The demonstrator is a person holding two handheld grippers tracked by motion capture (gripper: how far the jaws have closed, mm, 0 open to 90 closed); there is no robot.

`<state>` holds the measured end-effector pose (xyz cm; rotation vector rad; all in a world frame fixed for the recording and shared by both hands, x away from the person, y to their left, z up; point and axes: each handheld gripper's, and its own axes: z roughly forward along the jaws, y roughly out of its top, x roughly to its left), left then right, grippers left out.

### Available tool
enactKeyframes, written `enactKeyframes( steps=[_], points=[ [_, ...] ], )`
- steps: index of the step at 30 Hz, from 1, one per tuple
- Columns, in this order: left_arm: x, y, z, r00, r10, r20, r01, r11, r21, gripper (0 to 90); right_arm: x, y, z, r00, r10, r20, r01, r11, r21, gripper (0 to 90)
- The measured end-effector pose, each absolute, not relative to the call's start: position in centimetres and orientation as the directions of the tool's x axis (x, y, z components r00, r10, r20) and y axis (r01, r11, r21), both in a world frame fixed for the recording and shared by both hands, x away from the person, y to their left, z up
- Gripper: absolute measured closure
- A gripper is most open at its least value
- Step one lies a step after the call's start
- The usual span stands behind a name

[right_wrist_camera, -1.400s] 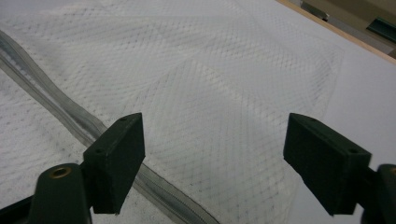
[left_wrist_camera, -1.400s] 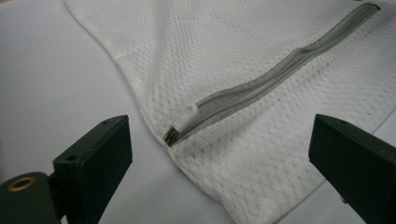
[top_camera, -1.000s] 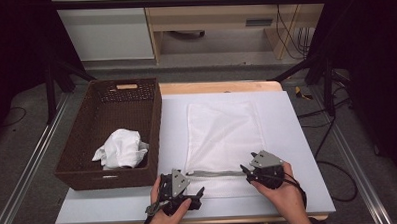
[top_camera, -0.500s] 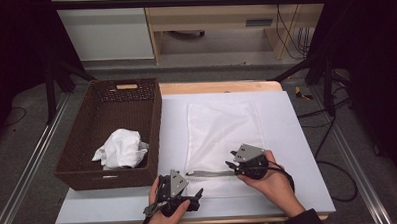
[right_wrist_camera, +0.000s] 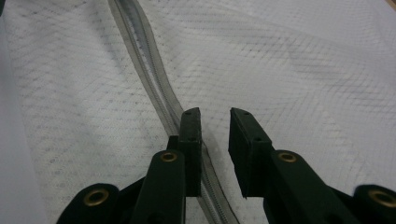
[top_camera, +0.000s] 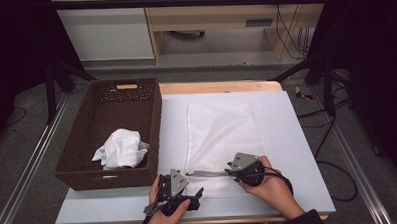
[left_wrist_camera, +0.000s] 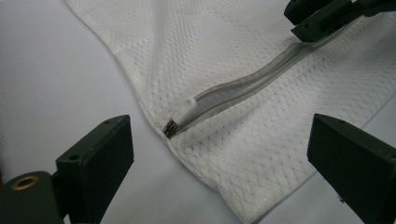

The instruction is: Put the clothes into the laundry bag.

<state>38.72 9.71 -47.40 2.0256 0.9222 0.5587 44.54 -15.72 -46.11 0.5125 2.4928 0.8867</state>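
Right gripper (right_wrist_camera: 215, 116), jaws just narrowing with nothing yet pinched, straddles the mesh bag's (top_camera: 222, 136) zipper (left_wrist_camera: 243, 86); left gripper (left_wrist_camera: 219, 154) gapes wide — pinch squarely before pulling.

Each gripper is matte black. The left gripper (top_camera: 175, 189) and the right gripper (top_camera: 244, 168) both carry a grey three-cornered plate on top. A black cable loops from the right one across the wrist. In the gripper views the jaws are flat, blocky black pads on angular arms, with brass-ringed holes near the arm bases and small screw holes in the pad edges. A dark sleeve (top_camera: 303, 220) covers the right forearm.
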Motion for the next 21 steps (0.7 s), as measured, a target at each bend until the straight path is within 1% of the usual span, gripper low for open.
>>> enactKeyframes(
  steps=[8, 14, 21],
  points=[
    [38.70, 9.71, -47.40, 0.633, 0.772, 0.057, 0.407, -0.395, 0.823, 7.5, 44.39, -15.53, -46.43, -0.843, 0.452, -0.292, 0.177, 0.746, 0.642, 71.7],
    [38.69, 9.64, -47.45, 0.634, 0.771, 0.057, 0.407, -0.396, 0.823, 7.6, 44.47, -15.32, -46.67, -0.844, 0.440, -0.305, 0.171, 0.761, 0.626, 71.1],
    [38.68, 9.57, -47.52, 0.635, 0.770, 0.056, 0.410, -0.398, 0.821, 7.7, 44.76, -15.19, -46.87, -0.831, 0.452, -0.323, 0.172, 0.762, 0.624, 71.5]
  ],
)
